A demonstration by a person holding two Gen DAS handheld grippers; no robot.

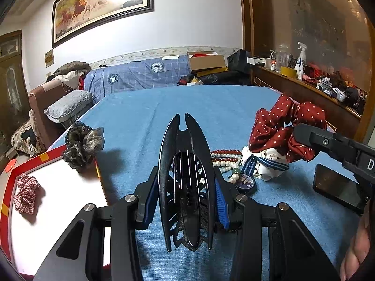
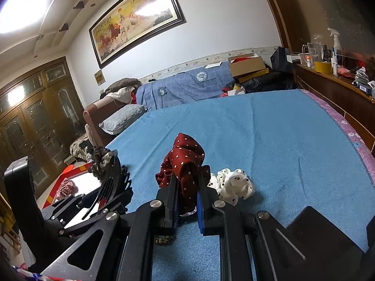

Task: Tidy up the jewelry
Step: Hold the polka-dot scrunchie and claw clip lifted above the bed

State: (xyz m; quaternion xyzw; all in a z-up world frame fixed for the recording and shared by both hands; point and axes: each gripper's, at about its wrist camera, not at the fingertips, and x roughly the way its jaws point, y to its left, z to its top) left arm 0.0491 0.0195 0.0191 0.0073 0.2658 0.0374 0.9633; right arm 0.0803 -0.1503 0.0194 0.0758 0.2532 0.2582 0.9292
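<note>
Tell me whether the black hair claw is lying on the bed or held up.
Held up. The black hair claw stands on end, clamped between the left gripper fingers above the blue bed cover, tips pointing away.

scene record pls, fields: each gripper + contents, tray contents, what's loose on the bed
left gripper: shut on black hair claw clip
right gripper: shut on red polka-dot scrunchie, lifted off the bed
tray: red-rimmed, white inside; holds checked scrunchie; dark lace scrunchie at its far edge
bed: blue cover; white dotted scrunchie, bead necklaces, phone
</note>
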